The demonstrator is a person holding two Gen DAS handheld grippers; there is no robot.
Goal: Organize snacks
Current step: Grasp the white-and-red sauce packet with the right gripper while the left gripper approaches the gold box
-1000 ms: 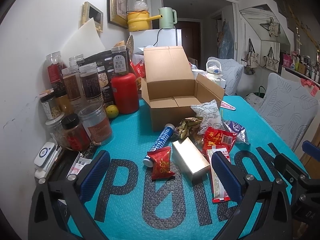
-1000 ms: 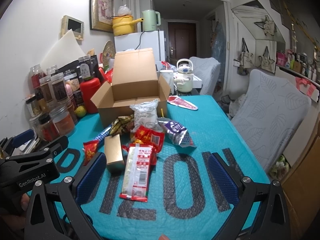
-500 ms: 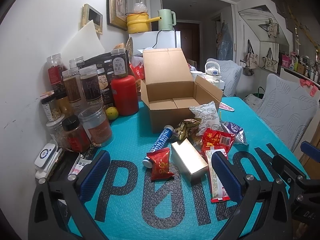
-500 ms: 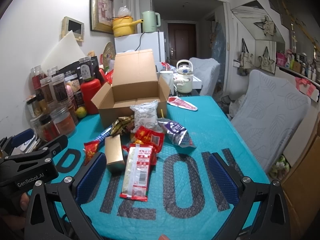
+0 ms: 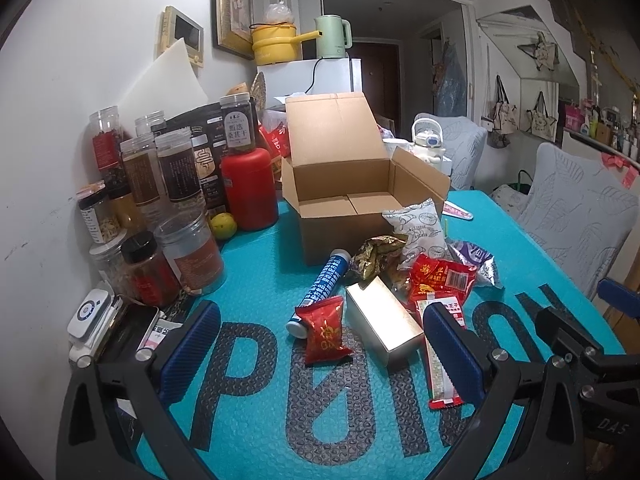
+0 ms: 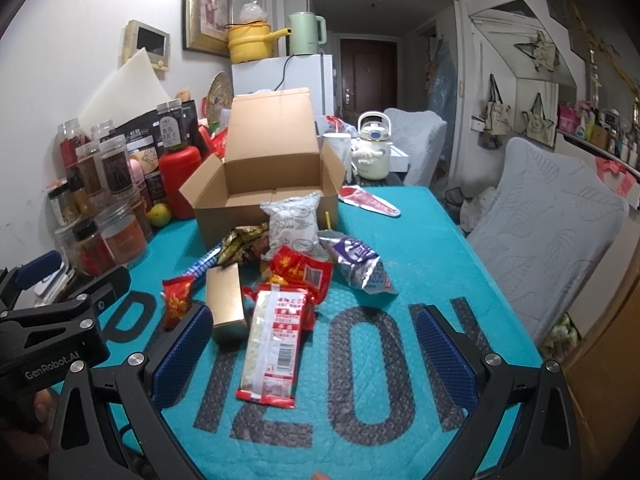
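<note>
Both grippers (image 5: pixel 320 354) (image 6: pixel 312 354) gape — snacks (image 5: pixel 438 276) front cardboard box (image 5: pixel 340 200).

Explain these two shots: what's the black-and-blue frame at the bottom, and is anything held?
No robot here: a person holds a two-finger tool in each hand, with a fisheye camera on each looking along its fingers. One picture is from the left tongs, the other from the right tongs; each also catches the other at its edge. Both are open and hold nothing. On the teal mat sit an open, empty box and, in front of it, loose snacks: a long red pack, a gold carton, a blue tube, a white bag. Jars line the wall.
</note>
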